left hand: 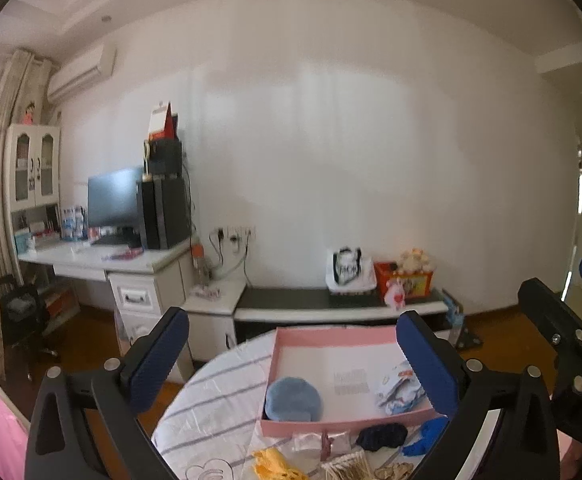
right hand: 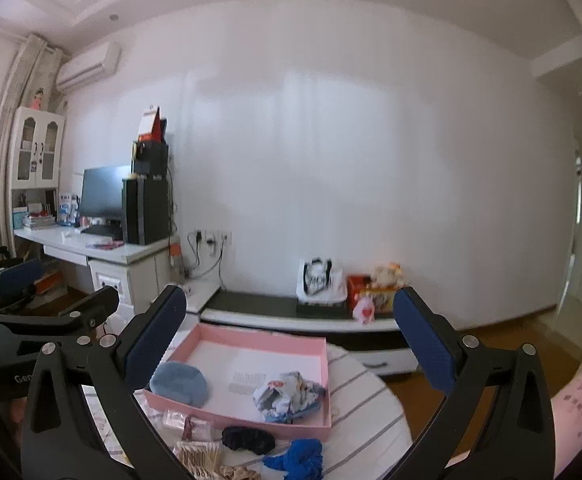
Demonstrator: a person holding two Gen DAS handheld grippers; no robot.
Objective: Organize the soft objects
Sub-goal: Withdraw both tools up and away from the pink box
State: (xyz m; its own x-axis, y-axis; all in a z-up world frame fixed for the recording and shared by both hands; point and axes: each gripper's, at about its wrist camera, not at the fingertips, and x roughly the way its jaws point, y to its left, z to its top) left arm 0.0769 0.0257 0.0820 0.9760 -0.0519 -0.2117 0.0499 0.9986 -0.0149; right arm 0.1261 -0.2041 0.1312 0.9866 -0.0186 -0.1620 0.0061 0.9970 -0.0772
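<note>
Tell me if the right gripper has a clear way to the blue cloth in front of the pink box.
Probably yes. The right gripper is open and empty, and the blue cloth lies uncovered below it; nothing blocks a descent.

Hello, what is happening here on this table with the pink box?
A person is sorting soft things into the pink box on the striped round table, using a hand-held gripper in each hand. The left hand-held gripper and the right hand-held gripper are both open and hold nothing, raised above the table. A blue round cushion and a patterned cloth already lie in the box. A dark eye mask and a blue cloth still wait outside.
</note>
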